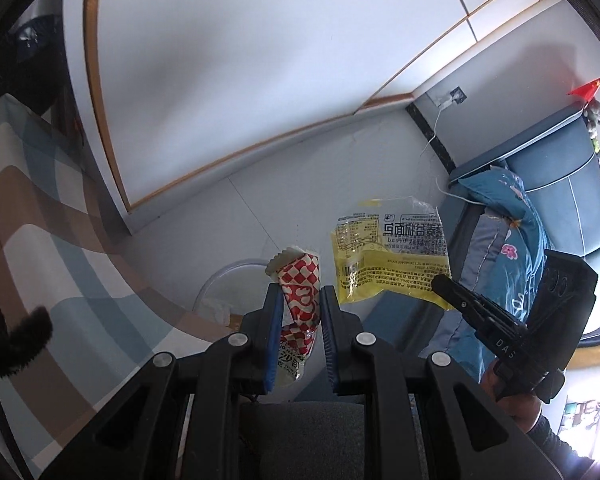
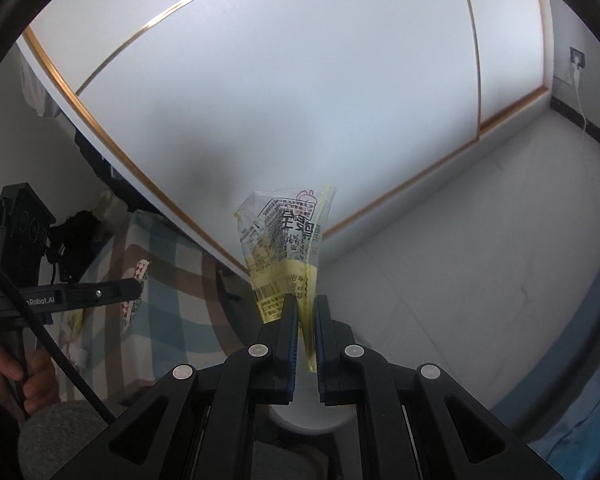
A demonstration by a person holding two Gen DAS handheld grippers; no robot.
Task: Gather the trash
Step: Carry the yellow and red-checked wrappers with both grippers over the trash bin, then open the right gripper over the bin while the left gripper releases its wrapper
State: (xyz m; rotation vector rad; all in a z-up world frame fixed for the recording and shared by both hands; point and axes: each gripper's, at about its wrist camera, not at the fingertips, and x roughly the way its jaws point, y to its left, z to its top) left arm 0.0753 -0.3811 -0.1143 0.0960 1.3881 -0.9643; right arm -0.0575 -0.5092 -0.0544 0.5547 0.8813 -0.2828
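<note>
Your red checked wrapper [image 1: 300, 300] sits clamped in the left hand-held gripper [image 1: 300, 320], the yellow wrapper [image 2: 288, 256] pinched in the right hand-held gripper [image 2: 306, 320]; both hang above the white bin [image 1: 224, 284] (neither dropped in yet).

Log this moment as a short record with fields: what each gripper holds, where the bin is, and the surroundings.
left gripper: shut on the red-and-white checked wrapper
right gripper: shut on the yellow printed wrapper
both wrappers: held up off the floor, sticking out past the fingertips
bin: white, round rim, on the floor below and beyond the left gripper, partly hidden; some white crumpled stuff inside
bedding: plaid cover to the left, blue floral quilt to the right
backdrop: white wardrobe doors with wood trim
task stage: neither wrapper dropped yet
</note>
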